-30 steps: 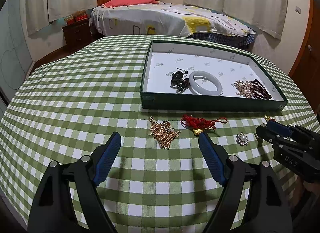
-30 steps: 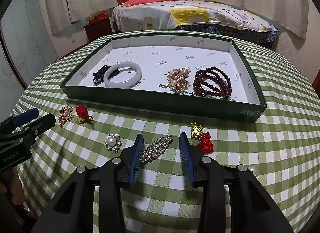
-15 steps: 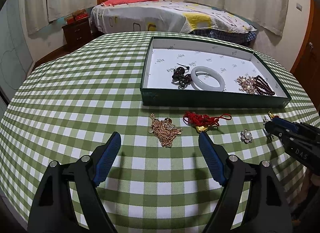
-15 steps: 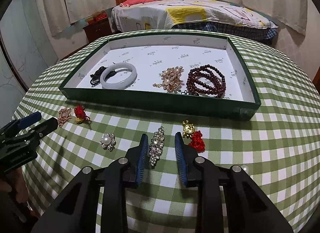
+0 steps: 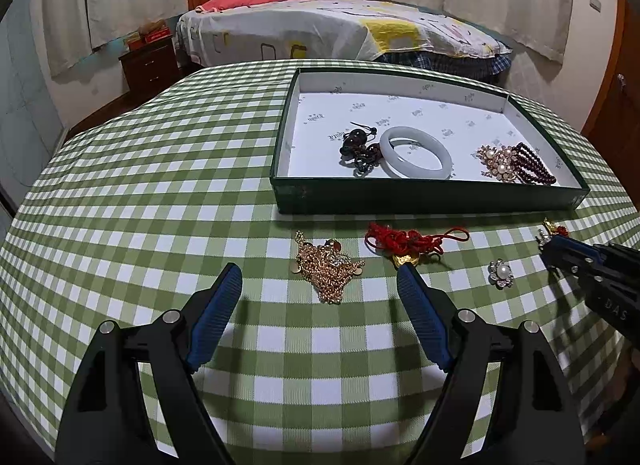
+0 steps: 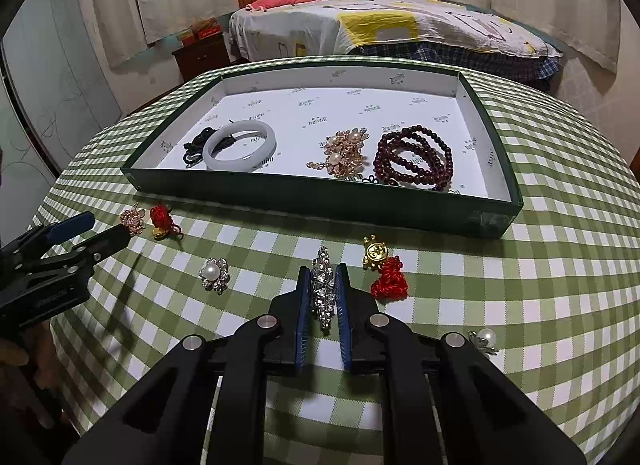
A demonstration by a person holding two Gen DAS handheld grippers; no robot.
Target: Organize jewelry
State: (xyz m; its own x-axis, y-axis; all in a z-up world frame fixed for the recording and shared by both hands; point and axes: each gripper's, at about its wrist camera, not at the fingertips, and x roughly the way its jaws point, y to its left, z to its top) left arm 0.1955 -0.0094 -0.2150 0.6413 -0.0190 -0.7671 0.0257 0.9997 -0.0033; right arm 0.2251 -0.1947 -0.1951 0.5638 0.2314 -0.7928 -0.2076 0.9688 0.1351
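My right gripper [image 6: 322,271] is shut on a long rhinestone brooch [image 6: 325,293] that lies on the green checked tablecloth, in front of the green tray [image 6: 320,201]. A white bangle [image 6: 240,145], a gold pearl brooch [image 6: 344,153] and dark red beads [image 6: 414,157] lie in the tray. My left gripper [image 5: 319,271] hangs open over the cloth, just short of a gold chain [image 5: 328,265] and a red knotted cord [image 5: 404,243]. Nothing sits between its fingers.
Loose on the cloth are a pearl flower brooch [image 6: 215,273], a gold charm with a red knot [image 6: 386,269] and a pearl earring [image 6: 484,339]. A bed stands beyond the round table, whose edge curves away on both sides.
The right gripper's jaws have closed onto the rhinestone brooch, which turned to lie in line with the fingers. The left gripper has stayed open in place.
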